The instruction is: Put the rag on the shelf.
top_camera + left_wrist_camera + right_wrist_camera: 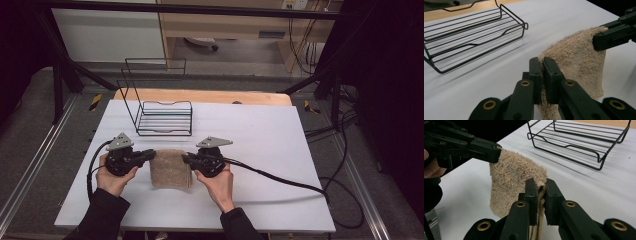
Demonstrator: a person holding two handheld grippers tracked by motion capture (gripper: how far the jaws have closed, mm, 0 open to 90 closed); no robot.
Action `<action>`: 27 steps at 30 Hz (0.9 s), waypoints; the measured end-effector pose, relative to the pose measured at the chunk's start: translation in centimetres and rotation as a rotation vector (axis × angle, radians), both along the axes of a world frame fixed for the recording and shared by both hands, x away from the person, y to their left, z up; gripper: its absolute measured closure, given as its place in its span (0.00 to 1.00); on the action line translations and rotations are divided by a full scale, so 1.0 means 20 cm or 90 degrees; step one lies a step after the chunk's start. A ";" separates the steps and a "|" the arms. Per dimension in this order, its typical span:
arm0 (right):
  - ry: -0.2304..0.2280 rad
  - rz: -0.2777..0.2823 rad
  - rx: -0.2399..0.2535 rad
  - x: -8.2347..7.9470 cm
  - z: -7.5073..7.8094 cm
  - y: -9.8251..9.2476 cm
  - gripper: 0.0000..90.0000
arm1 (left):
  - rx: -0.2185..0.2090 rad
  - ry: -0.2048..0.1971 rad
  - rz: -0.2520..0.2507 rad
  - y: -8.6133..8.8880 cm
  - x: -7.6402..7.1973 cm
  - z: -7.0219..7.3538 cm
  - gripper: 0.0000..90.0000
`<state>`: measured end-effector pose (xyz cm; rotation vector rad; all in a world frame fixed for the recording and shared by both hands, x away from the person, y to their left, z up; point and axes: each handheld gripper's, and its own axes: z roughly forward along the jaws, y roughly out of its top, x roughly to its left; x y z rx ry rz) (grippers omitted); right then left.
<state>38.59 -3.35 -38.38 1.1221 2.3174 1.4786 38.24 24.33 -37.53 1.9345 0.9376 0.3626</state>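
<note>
Both hand-held grippers are clenched on one beige towel (171,168), one at each of its upper corners. We see the left hand-held gripper (148,155) pointing inward from the left edge side of the table (280,150), cupped from below by the left hand (114,176), and the right hand-held gripper (188,159) facing it, held by the right hand (218,181). The forearms come in over the near edge in dark sleeves, and the two grippers sit level with each other.

From the left gripper view, the left hand-held gripper (543,65) has its jaws pressed together on a folded edge of the towel (579,60), while the other gripper's jaws pinch the far corner at upper right. From the right gripper view, the right hand-held gripper (541,187) likewise pinches the towel (514,175), with cloth squeezed between its jaws and the other gripper biting the corner at upper left.

The towel hangs between them near the middle of the table, closer to the near edge; its top edge sags between the two grips and its lower part reaches the table surface. A black wire rack (162,116) stands apart from it towards the far edge, left of centre.

We cannot tell how many layers the towel has. Its lower edge is cut off behind the jaws in both gripper views. The rack's tall back frame is thin and hard to trace against the floor.
</note>
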 end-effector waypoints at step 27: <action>-0.063 0.008 0.022 -0.02 0.14 0.02 0.92 | -0.020 -0.044 0.014 0.04 -0.02 0.14 0.95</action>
